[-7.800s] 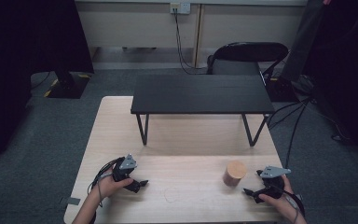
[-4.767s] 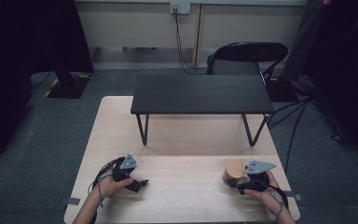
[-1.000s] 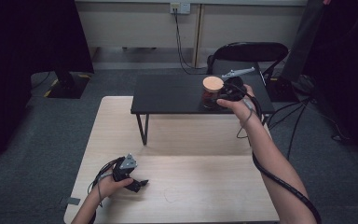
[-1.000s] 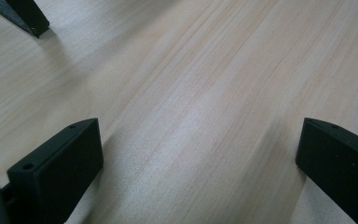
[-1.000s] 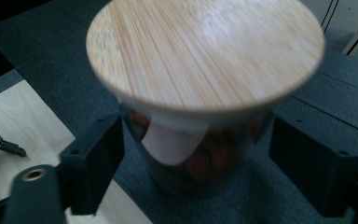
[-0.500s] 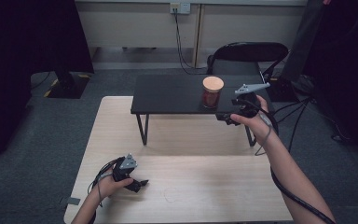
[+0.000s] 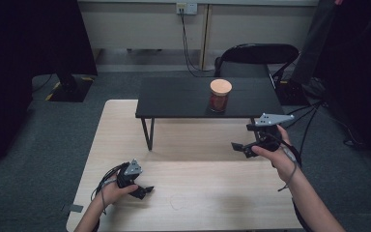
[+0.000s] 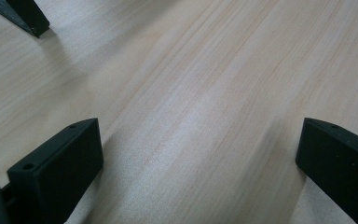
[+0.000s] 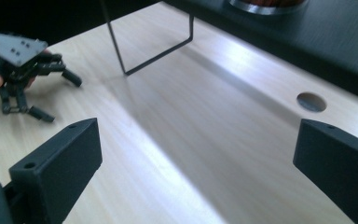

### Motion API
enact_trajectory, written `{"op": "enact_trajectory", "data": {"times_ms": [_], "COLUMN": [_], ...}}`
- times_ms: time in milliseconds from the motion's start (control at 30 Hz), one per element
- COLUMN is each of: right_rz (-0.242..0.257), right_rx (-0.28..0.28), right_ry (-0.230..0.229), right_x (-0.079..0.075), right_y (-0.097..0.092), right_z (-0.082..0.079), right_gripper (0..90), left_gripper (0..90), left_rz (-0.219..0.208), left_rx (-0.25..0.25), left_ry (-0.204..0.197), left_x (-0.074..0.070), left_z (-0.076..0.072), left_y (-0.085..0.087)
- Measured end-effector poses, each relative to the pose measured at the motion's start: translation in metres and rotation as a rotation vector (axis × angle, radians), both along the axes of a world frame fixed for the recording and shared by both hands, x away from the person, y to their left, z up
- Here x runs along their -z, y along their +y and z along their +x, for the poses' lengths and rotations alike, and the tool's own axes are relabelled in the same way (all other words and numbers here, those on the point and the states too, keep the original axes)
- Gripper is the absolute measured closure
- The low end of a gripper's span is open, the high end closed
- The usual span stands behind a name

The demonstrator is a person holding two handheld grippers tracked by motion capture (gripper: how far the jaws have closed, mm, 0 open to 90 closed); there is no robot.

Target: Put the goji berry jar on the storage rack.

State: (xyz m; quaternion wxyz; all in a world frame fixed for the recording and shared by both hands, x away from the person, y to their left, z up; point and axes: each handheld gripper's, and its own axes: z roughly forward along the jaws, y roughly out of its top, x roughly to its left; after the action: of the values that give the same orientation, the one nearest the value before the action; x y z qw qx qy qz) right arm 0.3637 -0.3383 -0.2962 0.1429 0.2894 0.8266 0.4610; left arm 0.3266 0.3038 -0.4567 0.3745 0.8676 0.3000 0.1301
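Nearest us, our left tongs (image 7: 144, 191) rest on the counter (image 7: 212, 193), jaws spread wide and empty. Our right tongs (image 7: 240, 146) hover, also wide open and empty. We should draw back low, clear of the jar (image 7: 220, 95) standing upright on the black shelf (image 7: 174, 99).

A pale wooden table (image 7: 198, 193) carries a low black shelf (image 7: 183, 99) on thin metal legs along its far side. On the shelf's right half stands a cork-lidded jar (image 7: 220, 94).
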Motion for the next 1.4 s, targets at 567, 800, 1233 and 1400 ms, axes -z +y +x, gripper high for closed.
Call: {"op": "enact_trajectory", "data": {"times_ms": [567, 800, 1233, 1400], "right_rz": [0.025, 0.028, 0.006, -0.004], "right_rx": [-0.019, -0.009, -0.010, -0.005], "right_ry": [0.034, 0.042, 0.081, 0.093], "right_x": [0.065, 0.087, 0.127, 0.137], "right_y": [-0.019, -0.026, -0.029, -0.029], "right_z": [-0.036, -0.045, -0.053, -0.055], "right_gripper": [0.0, 0.0, 0.0, 0.0], "left_gripper": [0.0, 0.0, 0.0, 0.0], "left_rz": [-0.001, 0.000, 0.000, 0.000], "left_rx": [-0.001, -0.001, -0.002, -0.003], "left_ry": [0.000, 0.000, 0.000, 0.000], "left_x": [0.000, 0.000, 0.000, 0.000], "left_z": [0.000, 0.000, 0.000, 0.000], "left_y": [0.000, 0.000, 0.000, 0.000]}}
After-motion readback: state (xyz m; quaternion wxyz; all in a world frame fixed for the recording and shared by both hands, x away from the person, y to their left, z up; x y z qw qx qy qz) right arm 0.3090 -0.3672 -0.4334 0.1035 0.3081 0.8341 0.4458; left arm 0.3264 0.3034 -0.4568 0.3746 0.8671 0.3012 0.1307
